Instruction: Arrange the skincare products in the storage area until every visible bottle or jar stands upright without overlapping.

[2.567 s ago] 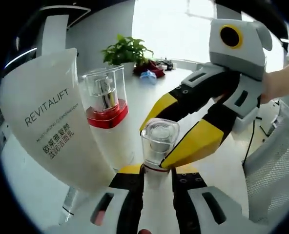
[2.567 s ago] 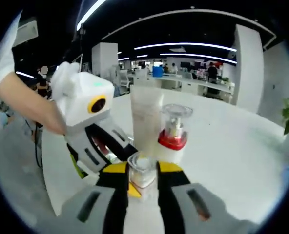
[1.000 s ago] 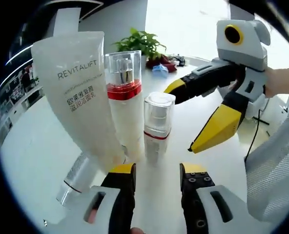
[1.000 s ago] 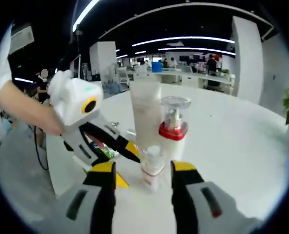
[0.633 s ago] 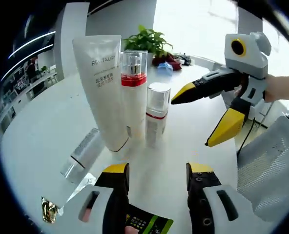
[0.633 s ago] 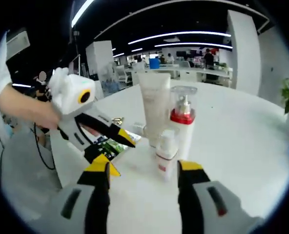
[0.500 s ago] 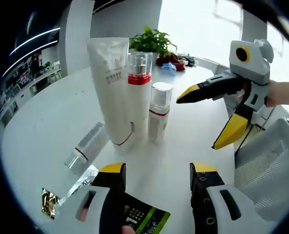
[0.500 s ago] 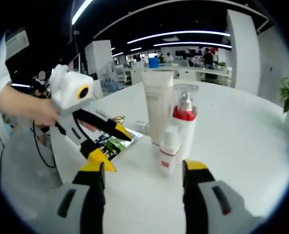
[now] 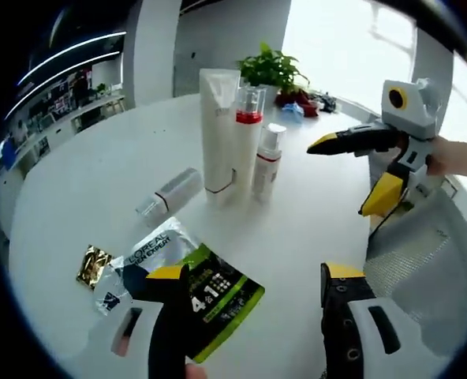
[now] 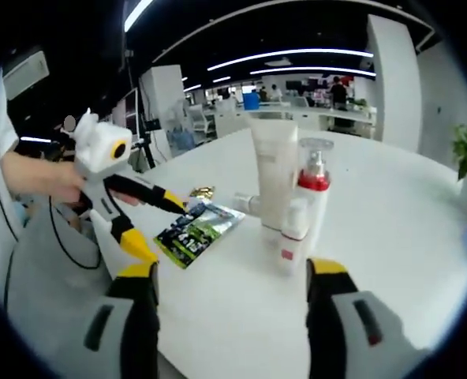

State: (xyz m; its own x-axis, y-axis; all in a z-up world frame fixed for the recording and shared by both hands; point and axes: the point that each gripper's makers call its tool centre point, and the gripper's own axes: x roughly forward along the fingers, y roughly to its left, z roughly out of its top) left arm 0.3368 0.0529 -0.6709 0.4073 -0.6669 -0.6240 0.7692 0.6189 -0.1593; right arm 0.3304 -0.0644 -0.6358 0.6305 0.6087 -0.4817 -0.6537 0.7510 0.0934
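Both of our grippers had pulled back from the cluster since the earlier frames, leaving the small white pump bottle with the red band and clear cap [image 9: 267, 161] standing free beside the taller red-collared pump bottle [image 9: 245, 144] and the white squeeze tube standing on its cap [image 9: 218, 130], all upright and close together at upper centre of the left gripper view. Our left gripper [image 9: 254, 280] held its yellow-tipped jaws wide apart and empty at the bottom of the frame; our right gripper [image 10: 232, 276] was likewise spread and empty. What remained, we judged, was the small clear-capped bottle lying on its side [image 9: 169, 193], left of the cluster, its long axis running diagonally from lower left to upper right. It lay ahead and left of our left jaws, nearer that hand. A green-and-black sachet [image 9: 210, 294] lay flat just before those jaws on the white round table [image 9: 76, 181].
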